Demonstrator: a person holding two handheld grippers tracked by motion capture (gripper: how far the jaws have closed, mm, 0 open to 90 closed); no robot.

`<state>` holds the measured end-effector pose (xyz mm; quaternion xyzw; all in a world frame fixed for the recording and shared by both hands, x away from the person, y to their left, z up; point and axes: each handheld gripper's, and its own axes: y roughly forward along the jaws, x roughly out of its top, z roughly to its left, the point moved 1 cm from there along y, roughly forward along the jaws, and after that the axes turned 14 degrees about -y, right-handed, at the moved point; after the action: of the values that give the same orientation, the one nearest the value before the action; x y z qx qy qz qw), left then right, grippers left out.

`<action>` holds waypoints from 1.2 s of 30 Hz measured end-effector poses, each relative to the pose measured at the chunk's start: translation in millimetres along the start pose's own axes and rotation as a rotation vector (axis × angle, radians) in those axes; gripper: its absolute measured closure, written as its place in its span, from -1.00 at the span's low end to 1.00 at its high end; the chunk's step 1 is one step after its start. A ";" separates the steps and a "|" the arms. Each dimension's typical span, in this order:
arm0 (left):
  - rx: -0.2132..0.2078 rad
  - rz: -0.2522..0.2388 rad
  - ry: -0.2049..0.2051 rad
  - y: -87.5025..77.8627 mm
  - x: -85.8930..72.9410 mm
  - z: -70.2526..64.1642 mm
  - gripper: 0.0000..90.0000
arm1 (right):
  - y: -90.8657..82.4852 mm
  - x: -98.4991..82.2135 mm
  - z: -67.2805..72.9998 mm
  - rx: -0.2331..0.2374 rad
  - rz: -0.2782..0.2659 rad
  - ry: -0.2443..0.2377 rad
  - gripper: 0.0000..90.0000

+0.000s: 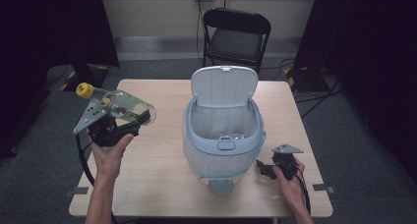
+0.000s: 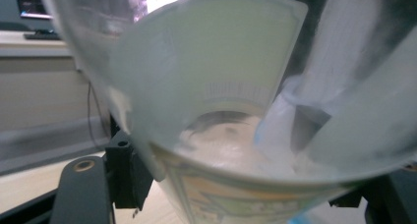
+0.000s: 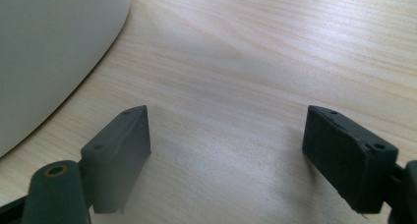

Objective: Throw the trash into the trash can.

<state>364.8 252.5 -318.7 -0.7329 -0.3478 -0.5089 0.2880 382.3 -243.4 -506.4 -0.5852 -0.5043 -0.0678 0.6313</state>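
At the left of the high view, the left hand-held gripper [image 1: 129, 120] is raised above the left edge of the worktop [image 1: 152, 184], pinching a clear plastic bottle [image 1: 118, 105] across its body. The bottle lies nearly level in the grip, its yellow cap [image 1: 84, 90] pointing out past the worktop's left edge and its base toward the middle. In the left gripper view the bottle [image 2: 231, 111] sits right against the camera, its pale label and a little liquid showing, with the black jaws on either side of it. Further right, in the middle of the worktop, stands a white pedal bin [image 1: 222, 135] with its lid [image 1: 224, 85] tipped up and open, a clear liner inside and a few items at the bottom, too small to make out. The bottle is well apart from the bin, to its left. Just beside the bin's right flank the right hand-held gripper [image 1: 260, 169] rests low on the worktop in the person's right hand [image 1: 290, 182]; in the right gripper view its jaws stand spread wide over bare wood, nothing between them, with the bin's white wall [image 3: 49, 52] at the left edge. Behind the worktop stands a black folding chair [image 1: 236, 35].
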 end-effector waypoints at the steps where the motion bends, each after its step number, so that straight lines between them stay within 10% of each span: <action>1: -0.012 -0.010 0.001 0.4 2.7 -1.6 -0.38 | 0.0 0.0 0.0 0.000 0.000 0.000 -0.62; 36: -0.258 -0.058 0.049 41.9 55.4 -88.6 -0.38 | 0.0 0.0 0.0 0.000 0.000 0.000 -0.62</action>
<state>363.4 171.0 -241.2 -0.7409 -0.2935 -0.5751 0.1849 382.3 -243.4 -506.4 -0.5850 -0.5044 -0.0680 0.6315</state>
